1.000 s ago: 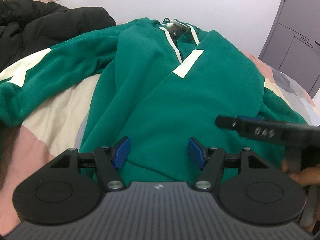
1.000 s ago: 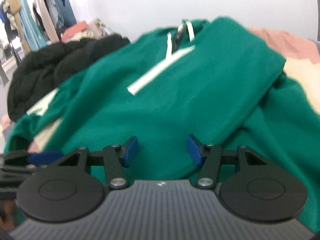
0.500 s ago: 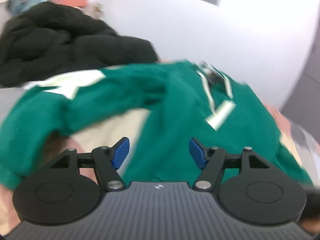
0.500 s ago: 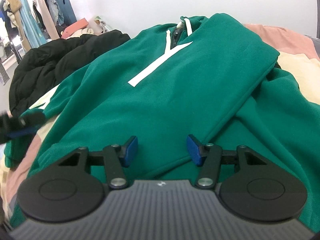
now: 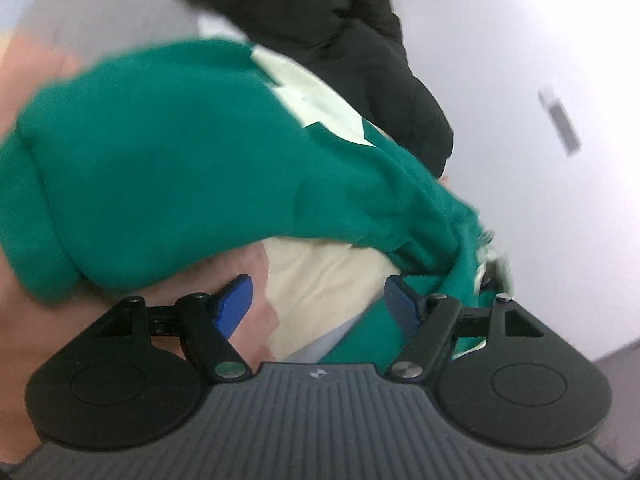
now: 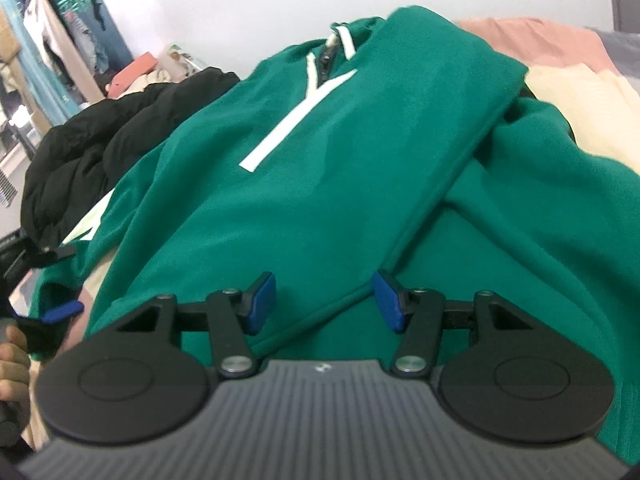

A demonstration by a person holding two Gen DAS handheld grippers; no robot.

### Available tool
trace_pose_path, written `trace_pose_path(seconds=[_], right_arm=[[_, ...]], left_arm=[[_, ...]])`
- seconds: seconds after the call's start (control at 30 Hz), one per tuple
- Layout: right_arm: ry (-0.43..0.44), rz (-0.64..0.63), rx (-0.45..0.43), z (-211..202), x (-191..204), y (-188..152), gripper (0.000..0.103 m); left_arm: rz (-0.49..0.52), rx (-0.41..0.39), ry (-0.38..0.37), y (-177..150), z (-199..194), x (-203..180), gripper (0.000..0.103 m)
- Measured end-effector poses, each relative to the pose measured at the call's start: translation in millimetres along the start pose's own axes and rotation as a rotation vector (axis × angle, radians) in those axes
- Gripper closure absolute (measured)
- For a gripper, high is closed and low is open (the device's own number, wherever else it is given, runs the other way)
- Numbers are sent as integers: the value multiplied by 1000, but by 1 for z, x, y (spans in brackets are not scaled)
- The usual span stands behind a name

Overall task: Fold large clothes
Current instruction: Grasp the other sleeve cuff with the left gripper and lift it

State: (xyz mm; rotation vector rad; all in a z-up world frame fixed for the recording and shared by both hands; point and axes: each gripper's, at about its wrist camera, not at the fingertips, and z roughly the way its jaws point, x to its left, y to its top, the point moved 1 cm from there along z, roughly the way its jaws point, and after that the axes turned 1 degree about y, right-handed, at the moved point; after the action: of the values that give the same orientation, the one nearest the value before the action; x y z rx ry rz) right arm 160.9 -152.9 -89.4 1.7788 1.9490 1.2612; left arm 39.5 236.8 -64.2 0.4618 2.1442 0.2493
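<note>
A large green fleece jacket (image 6: 320, 168) with white stripes lies spread on the bed, collar at the far end, its right side folded over the body. Its left sleeve (image 5: 168, 160) stretches out with the cuff at the left of the left wrist view. My left gripper (image 5: 318, 300) is open and empty, just short of the sleeve, above the bedding. It also shows at the left edge of the right wrist view (image 6: 60, 312). My right gripper (image 6: 324, 300) is open and empty over the jacket's lower hem.
A black puffer jacket (image 6: 92, 148) lies at the bed's far left, next to the sleeve (image 5: 340, 40). The bedding (image 5: 320, 280) is cream, pink and grey patches. A clothes rack (image 6: 52, 48) stands beyond the bed. A white wall is behind.
My left gripper has swung left from the jacket's hem to the left sleeve and rolled sideways. My right gripper has stayed over the hem, open.
</note>
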Motion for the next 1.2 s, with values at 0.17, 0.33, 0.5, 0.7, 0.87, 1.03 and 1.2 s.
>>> trace_pose_path(seconds=[0.17,0.33,0.5,0.7,0.87,1.03,1.2], right_arm=[[-5,55,9,5,-4,0,46],[-27,2,-4,4,2,-2,46],[-42,-9,-24,2,-1,2,45],[-45,-14,-40,0,-1,4,45],[-57,-46,-105,-7,2,10,45],[-57,-121,-168,-9,12,17,44],[-52,-161,-168,2,17,21,43]], left_arm=[[-185,-33,-80,8,5,24,26],[-339,-133,-92,22,0,49,27],[-452,-244,-36,45,-5,72,35],[-342,-359,138,82,-12,70,80],[-284,-388,186,110,-9,63,91],[-114,-463,258,145,-5,52,92],[41,-488,348,179,9,37,92]])
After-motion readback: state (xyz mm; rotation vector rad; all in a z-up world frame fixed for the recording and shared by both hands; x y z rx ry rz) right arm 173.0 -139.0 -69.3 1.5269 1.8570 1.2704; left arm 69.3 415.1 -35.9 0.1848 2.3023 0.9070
